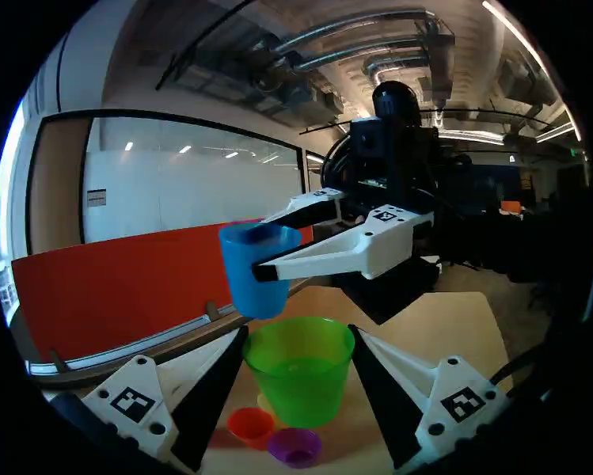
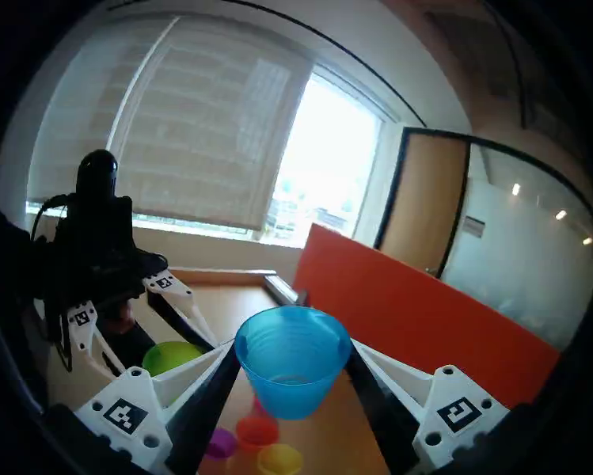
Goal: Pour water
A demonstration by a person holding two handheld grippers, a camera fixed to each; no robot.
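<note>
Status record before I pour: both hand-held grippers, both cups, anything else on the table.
Left hand-held gripper: shut on green translucent plastic cup, upright
Right hand-held gripper: shut on blue plastic cup, upright
Cups: apart, not touching
Pour: not yet begun
Wooden table: small orange cup, small purple cup near the green cup

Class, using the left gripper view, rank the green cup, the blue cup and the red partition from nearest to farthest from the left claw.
1. The green cup: centre, between the fingers of the left claw.
2. The blue cup: just beyond, raised, slightly left.
3. The red partition: farthest, background left.
</note>
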